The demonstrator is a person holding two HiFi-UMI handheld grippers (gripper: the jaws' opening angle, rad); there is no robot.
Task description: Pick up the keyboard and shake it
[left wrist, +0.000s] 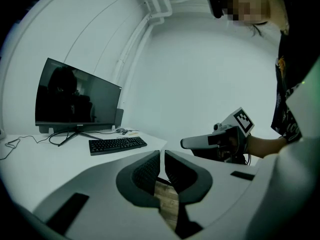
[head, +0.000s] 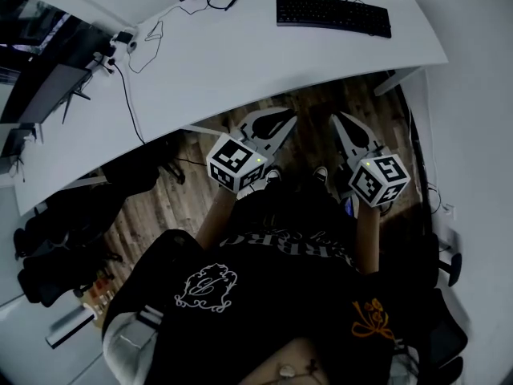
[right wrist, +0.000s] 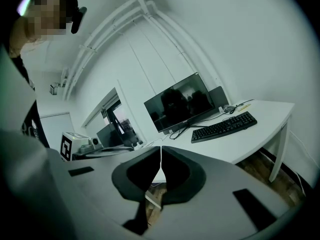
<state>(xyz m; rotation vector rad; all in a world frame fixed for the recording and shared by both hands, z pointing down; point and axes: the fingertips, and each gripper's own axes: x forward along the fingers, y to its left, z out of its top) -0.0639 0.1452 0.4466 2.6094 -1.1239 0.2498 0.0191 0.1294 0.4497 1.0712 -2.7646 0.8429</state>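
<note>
The black keyboard (head: 333,14) lies on the white desk (head: 240,62), far right, in front of a monitor; it also shows in the left gripper view as the keyboard (left wrist: 117,144) and in the right gripper view as the keyboard (right wrist: 225,126). Both grippers are held low over the wooden floor, short of the desk's front edge and well away from the keyboard. My left gripper (head: 285,122) is shut with nothing in it, its jaws (left wrist: 162,154) meeting. My right gripper (head: 340,121) is shut and empty too, jaws closed (right wrist: 161,149).
A dark monitor (left wrist: 77,101) stands behind the keyboard, with cables (head: 132,70) trailing across the desk. A second screen (head: 40,95) sits at the desk's left end. A desk leg (right wrist: 278,151) stands at the right. Black bags or a chair (head: 56,231) lie on the floor at left.
</note>
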